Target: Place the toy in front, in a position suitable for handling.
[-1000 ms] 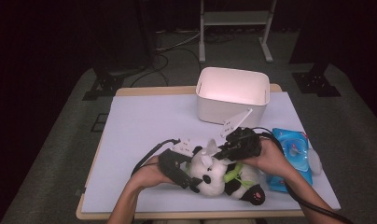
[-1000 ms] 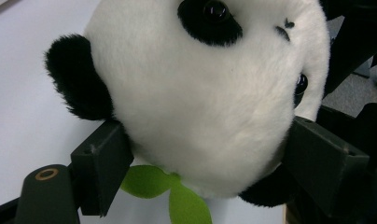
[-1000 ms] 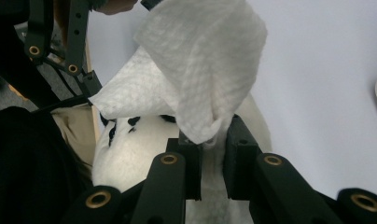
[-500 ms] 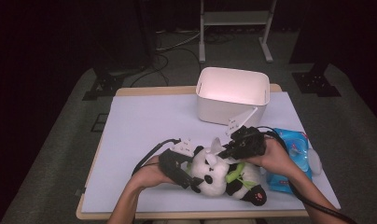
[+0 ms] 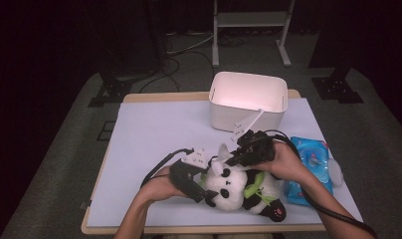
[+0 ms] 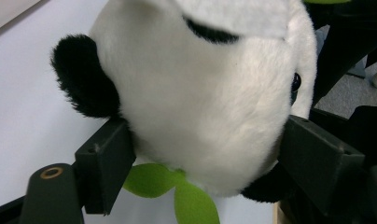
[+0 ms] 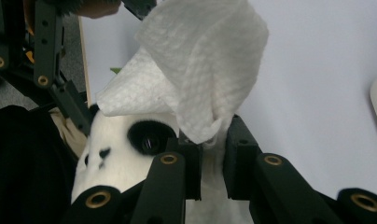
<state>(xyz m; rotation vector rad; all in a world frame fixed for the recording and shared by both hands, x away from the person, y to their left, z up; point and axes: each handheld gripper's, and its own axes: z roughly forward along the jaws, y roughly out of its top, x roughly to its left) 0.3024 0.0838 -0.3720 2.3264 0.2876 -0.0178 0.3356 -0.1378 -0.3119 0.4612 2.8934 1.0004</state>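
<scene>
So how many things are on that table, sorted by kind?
Panda toy: 1
White tub: 1
Blue wipes pack: 1
White tissue, pinched in the right claw: 1
Handheld claws, counting the left claw around the panda's head: 2
Total: 6

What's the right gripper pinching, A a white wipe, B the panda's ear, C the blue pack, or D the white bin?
A: in the right gripper view, the right gripper has its jaws closed on a white wipe over the panda.

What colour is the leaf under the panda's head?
Bright green; the leaf under the panda shows best in the left gripper view.
</scene>
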